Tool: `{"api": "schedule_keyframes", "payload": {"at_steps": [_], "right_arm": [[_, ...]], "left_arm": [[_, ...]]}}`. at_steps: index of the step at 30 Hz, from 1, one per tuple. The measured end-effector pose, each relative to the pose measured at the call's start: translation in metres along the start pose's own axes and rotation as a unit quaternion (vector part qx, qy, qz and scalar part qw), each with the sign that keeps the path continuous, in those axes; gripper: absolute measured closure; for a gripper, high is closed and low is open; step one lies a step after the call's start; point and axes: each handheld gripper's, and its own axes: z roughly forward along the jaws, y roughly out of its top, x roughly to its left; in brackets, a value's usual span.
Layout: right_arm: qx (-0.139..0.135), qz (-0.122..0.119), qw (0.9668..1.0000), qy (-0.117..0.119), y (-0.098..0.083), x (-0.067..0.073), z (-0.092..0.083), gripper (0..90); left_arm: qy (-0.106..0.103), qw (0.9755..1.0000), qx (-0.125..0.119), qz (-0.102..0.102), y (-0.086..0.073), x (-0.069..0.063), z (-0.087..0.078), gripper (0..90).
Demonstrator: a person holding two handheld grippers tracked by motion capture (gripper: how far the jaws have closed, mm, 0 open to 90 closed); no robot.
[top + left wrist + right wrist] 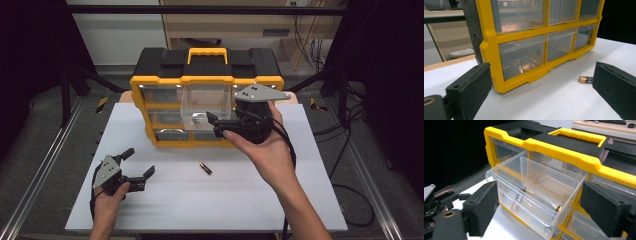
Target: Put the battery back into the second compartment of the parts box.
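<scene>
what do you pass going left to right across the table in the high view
left hand-held gripper → battery lying on the white table → right hand-held gripper, open in front of the pulled-out clear drawer

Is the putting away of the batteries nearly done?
Partly. Done: the clear plastic drawer of the yellow and black organiser box is pulled out, with a battery inside. In hand: the right gripper is open at that drawer, holding nothing. Left: one small black battery lies on the white table; the left gripper waits open.
</scene>
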Motion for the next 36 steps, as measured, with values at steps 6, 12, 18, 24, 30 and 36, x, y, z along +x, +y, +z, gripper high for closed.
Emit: {"api": "schedule_keyframes", "payload": {"at_steps": [6,12,18,24,30,36], "right_arm": [[0.003,0.007,1.0,-0.006,-0.009,-0.003,-0.005,12.6],[0.018,0.011,0.9998,-0.005,-0.024,-0.005,-0.006,11.9],[0.03,0.012,0.9994,-0.009,-0.036,-0.007,-0.003,11.2],[0.046,0.017,0.9988,-0.008,-0.052,-0.006,0.004,10.5],[0.06,0.025,0.9979,-0.006,-0.071,-0.005,0.014,9.7],[0.067,0.028,0.9973,-0.005,-0.087,-0.004,0.023,9.4]], "left_arm": [[0.0,1.0,0.0,0.0,0.0,0.0,0.0,2.0],[-0.001,1.0,0.001,0.001,0.0,-0.001,0.0,2.0],[0.0,1.0,0.001,0.001,0.0,-0.001,0.0,2.0],[0.0,1.0,0.003,0.003,0.0,-0.001,0.001,2.0],[-0.001,1.0,0.005,0.005,-0.001,-0.002,0.002,2.0],[-0.001,0.9999,0.006,0.008,-0.001,-0.002,0.002,2.0]]}}
